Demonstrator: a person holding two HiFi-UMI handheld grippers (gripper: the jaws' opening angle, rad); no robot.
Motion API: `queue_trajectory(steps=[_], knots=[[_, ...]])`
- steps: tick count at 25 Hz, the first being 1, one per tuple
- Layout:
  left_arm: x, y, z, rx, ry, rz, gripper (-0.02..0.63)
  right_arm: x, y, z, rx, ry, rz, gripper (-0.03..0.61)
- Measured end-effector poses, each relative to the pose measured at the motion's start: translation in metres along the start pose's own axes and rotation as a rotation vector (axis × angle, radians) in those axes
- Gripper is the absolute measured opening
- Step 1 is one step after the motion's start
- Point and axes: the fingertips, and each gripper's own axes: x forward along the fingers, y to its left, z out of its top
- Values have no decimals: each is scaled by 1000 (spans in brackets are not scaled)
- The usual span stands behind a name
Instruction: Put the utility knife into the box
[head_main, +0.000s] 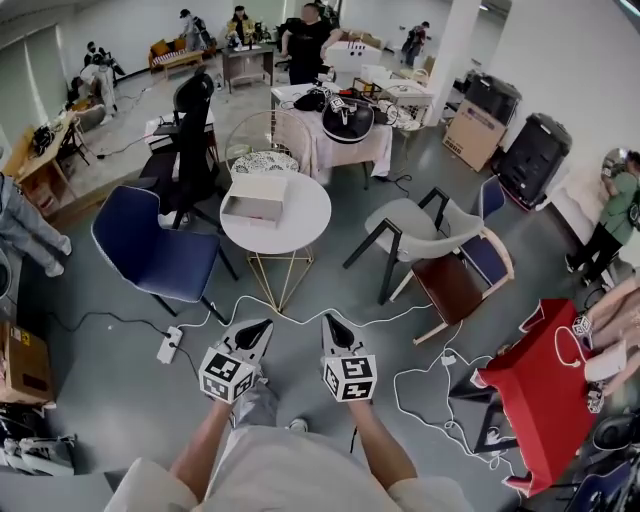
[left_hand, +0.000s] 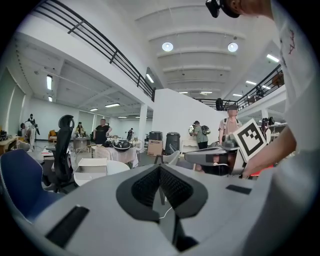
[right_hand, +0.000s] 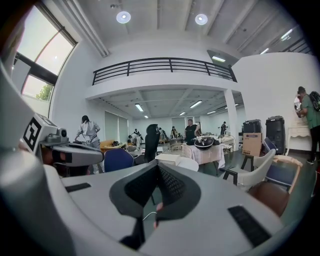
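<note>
An open white box rests on a round white table ahead of me; it also shows as the box and the box. No utility knife is visible in any view. My left gripper and right gripper hover side by side over the floor, short of the table, pointing towards it. The left gripper has its jaws together with nothing between them. The right gripper is shut too; a small pinkish speck shows low in its slit, too small to identify.
A blue chair stands left of the table, and a grey chair and a brown-seated chair to its right. A power strip and white cables lie on the floor. A red stand is at the right.
</note>
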Motion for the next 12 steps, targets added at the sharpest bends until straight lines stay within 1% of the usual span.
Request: queue_trajectory(steps=[12], knots=[[-4, -12, 1, 9, 2, -27, 11, -11, 8, -6, -11, -1, -7, 15]])
